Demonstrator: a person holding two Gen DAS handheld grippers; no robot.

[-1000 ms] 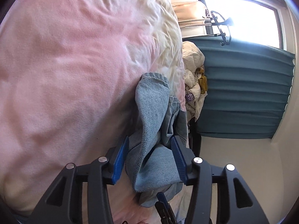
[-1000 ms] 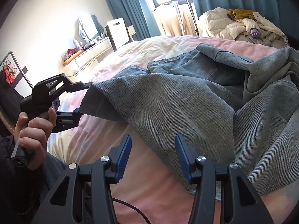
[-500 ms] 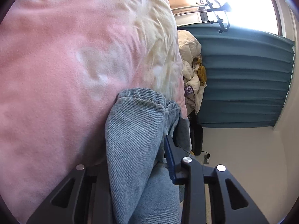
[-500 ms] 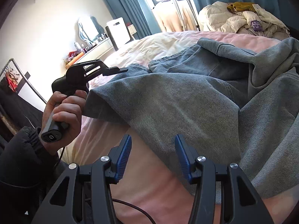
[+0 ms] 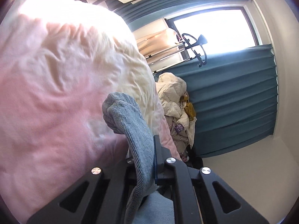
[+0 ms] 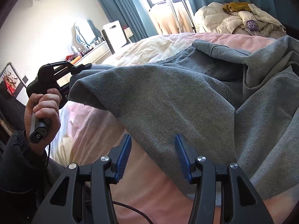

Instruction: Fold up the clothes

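A grey-blue denim garment lies spread over the pink and cream bed cover. My left gripper is shut on a folded edge of the denim garment, which bulges out past the fingertips. In the right wrist view a hand holds the left gripper and lifts that corner of the cloth off the bed. My right gripper is open, low over the near hem of the garment, and its blue pads do not press on the cloth.
A heap of cream quilted clothes with a mustard piece lies at the far end of the bed. Teal curtains, a window and a clothes rack stand beyond. A dresser with a mirror is at the left wall. A cable runs near me.
The left gripper has shut on the denim edge and risen with it, so that corner now hangs off the bed. The right gripper has stayed put and open.
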